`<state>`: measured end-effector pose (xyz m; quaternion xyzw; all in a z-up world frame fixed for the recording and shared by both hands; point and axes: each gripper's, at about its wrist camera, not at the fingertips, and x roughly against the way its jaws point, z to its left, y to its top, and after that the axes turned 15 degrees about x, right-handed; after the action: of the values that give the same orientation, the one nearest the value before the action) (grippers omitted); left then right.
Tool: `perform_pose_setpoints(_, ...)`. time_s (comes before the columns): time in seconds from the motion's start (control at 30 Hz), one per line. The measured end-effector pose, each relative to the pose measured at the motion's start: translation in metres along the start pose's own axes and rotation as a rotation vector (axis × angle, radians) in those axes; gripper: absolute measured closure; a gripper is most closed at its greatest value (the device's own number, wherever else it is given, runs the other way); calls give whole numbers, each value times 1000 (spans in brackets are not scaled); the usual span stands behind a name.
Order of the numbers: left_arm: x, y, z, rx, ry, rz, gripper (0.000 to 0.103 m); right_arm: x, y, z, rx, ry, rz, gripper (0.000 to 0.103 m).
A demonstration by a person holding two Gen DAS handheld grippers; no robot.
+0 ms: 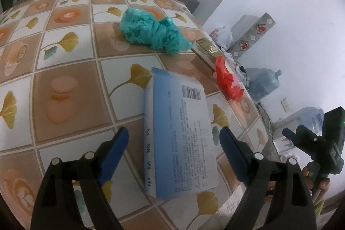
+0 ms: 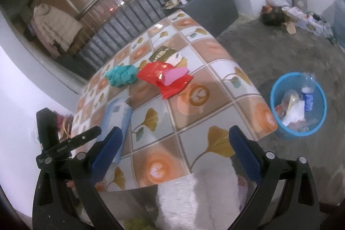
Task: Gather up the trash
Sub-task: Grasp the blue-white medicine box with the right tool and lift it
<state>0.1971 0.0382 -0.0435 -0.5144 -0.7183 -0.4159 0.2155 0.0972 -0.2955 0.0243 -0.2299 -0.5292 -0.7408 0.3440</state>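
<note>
A blue-and-white carton (image 1: 181,122) lies flat on the tiled table (image 1: 64,89), between the fingers of my left gripper (image 1: 174,134). The jaws stand wide and neither pad touches the carton. Farther back are a crumpled green plastic bag (image 1: 151,31), a red plastic bag (image 1: 226,81) and a dark flat box (image 1: 204,49). My right gripper (image 2: 174,133) hangs open over the table's near edge (image 2: 194,122) with nothing between its fingers. The right wrist view also takes in the carton (image 2: 120,113), green bag (image 2: 121,74) and red bag (image 2: 166,79).
A blue bin (image 2: 272,100) holding a can and paper stands on the grey floor right of the table. A low grey bench (image 2: 215,3) with bottles sits beyond the table. Water jugs (image 1: 263,83) and bags line the wall. White fuzzy fabric (image 2: 198,197) is below the right gripper.
</note>
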Motion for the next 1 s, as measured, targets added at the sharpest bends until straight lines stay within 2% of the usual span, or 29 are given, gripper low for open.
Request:
perform_pose_setpoints(0.17, 7, 0, 0, 12, 11, -37, 17, 0, 0, -9, -42, 45, -3, 8)
perform_pose_setpoints(0.3, 17, -1, 7, 27, 45, -95, 17, -13, 7, 3, -31, 92, 22, 8)
perform_pose_setpoints(0.4, 27, -2, 19, 56, 83, -148, 17, -30, 17, 24, 3, 129, 55, 8)
perform_pose_setpoints(0.57, 44, 0, 41, 109, 146, -213, 17, -70, 38, 86, 127, 176, 113, 8)
perform_pose_setpoints(0.7, 57, 2, 58, 148, 147, -255, 17, -112, 42, 127, 187, 130, 180, 8)
perform_pose_setpoints(0.83, 67, 3, 71, 182, 140, -280, 17, -155, 35, 151, 199, 14, 259, 8)
perform_pose_setpoints(0.9, 70, 4, 75, 188, 138, -285, 17, -167, 31, 155, 202, 1, 277, 8)
perform_pose_setpoints(0.93, 71, 5, 77, 190, 140, -286, 17, -166, 30, 160, 241, -20, 249, 8)
perform_pose_setpoints(1.0, 71, 5, 79, 194, 146, -289, 17, -169, 26, 165, 307, -3, 268, 9)
